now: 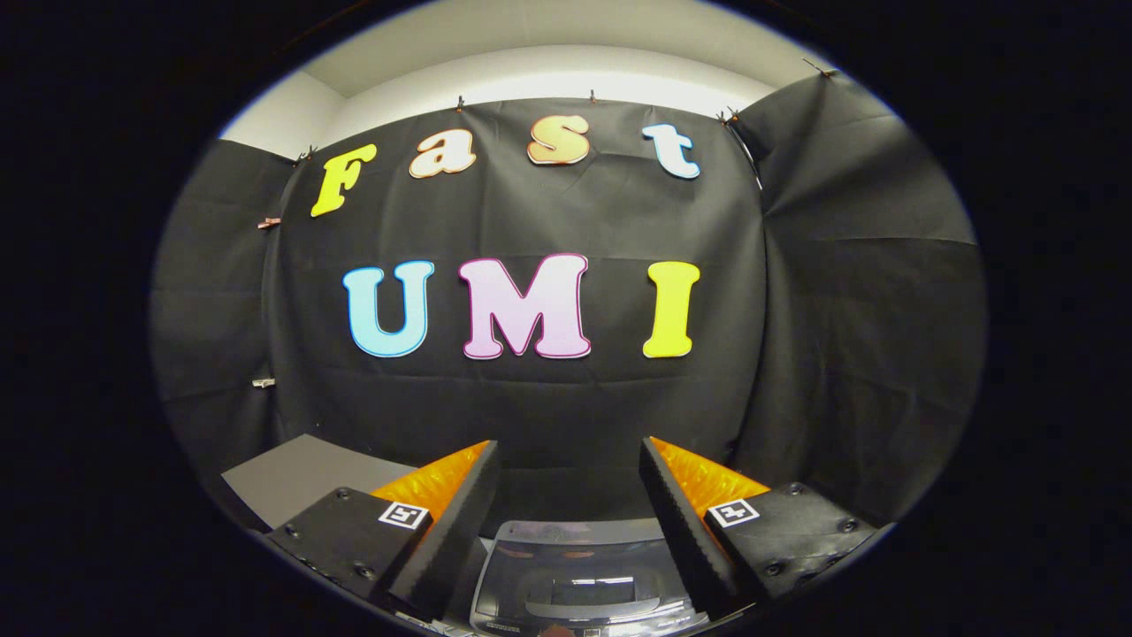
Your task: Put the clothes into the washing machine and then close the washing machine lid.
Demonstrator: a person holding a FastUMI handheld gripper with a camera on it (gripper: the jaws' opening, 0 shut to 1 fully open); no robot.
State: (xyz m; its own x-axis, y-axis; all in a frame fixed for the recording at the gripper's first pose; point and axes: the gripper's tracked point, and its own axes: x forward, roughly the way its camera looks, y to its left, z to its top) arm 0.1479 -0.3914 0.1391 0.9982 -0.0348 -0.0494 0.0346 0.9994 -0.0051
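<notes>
Washing machine [579,575] glossy lid, between open ribbed claw [570,504] fingers

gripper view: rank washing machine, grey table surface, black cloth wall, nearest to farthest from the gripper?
The gripper is open, its fingers holding nothing.
1. Washing machine: between and below the fingers, glossy lid facing up.
2. Grey table surface: beyond the left finger, off to that side.
3. Black cloth wall: straight ahead, behind both, farthest.
</notes>
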